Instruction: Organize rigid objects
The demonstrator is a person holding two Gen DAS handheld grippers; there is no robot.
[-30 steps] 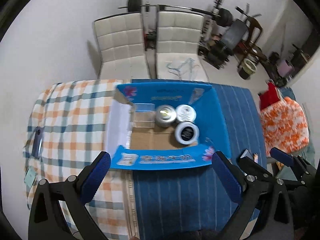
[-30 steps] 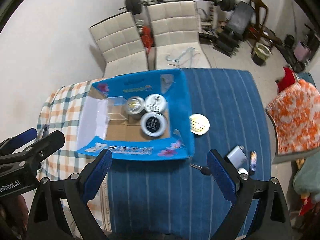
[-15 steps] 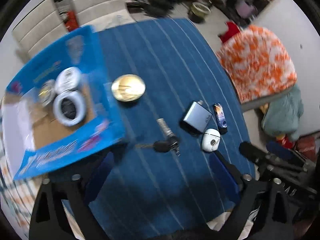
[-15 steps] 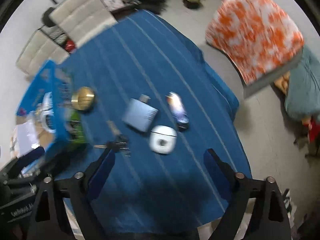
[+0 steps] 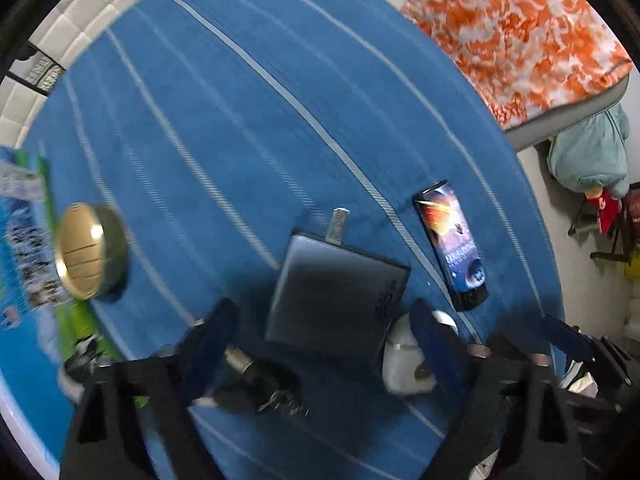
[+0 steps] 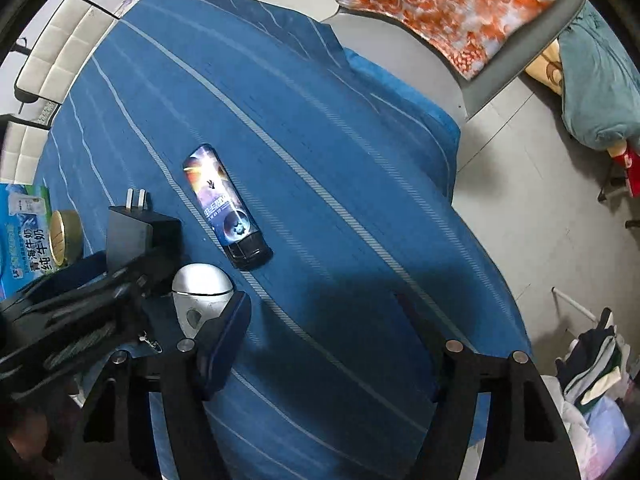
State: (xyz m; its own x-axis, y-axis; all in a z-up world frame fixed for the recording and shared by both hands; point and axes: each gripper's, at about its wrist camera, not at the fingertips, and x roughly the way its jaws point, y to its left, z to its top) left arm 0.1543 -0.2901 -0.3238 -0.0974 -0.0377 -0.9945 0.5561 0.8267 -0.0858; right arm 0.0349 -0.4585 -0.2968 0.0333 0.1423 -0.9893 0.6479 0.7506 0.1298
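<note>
Fingers on the left gripper (image 5: 320, 340) are wide apart, one on each side of the dark gray charger (image 5: 336, 284), but not touching it. Right gripper (image 6: 320, 328) is wide apart too and holds nothing; one finger sits just beside the white earbud case (image 6: 200, 292). Many things lie loose on the blue striped tabletop (image 6: 320, 140): the charger, the earbud case, the lighter with a space picture (image 6: 224, 208), the keys (image 5: 256, 384) and the gold tin (image 5: 80, 256). That tin sits close to the blue box (image 5: 24, 240). I think most of the tidying is left to do.
</note>
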